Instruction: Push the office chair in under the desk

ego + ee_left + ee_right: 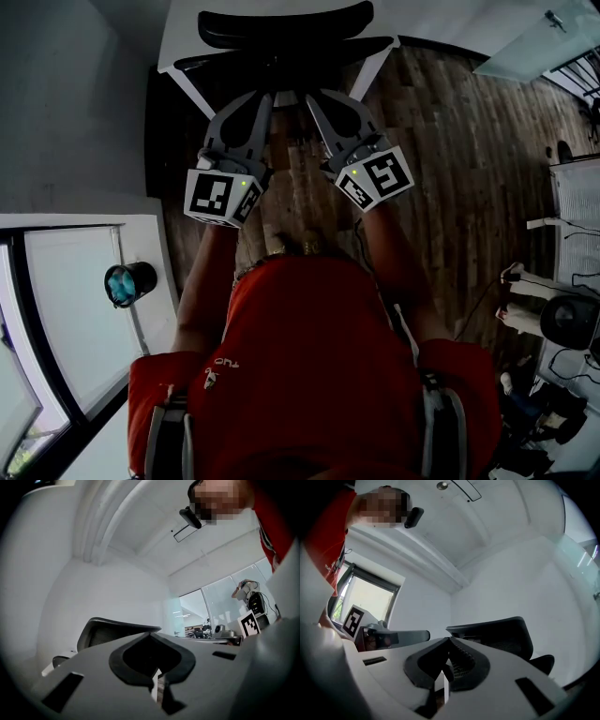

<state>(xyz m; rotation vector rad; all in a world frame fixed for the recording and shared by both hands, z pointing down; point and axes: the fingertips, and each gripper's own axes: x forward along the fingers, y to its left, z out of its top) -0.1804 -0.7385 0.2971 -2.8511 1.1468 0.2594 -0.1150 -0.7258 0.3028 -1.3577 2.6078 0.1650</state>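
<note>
tools: your left gripper and right gripper are both pinched tight with nothing in them, tips side by side | chair: back sits right at the desk edge, just past your tips | why: closed jaws make a blunt pusher, no grab needed | guess: pretty much tucked in already

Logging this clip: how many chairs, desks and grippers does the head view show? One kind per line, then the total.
office chair: 1
desk: 1
grippers: 2 (left gripper, right gripper, both with fingers shut and empty)
Total: 4
</note>
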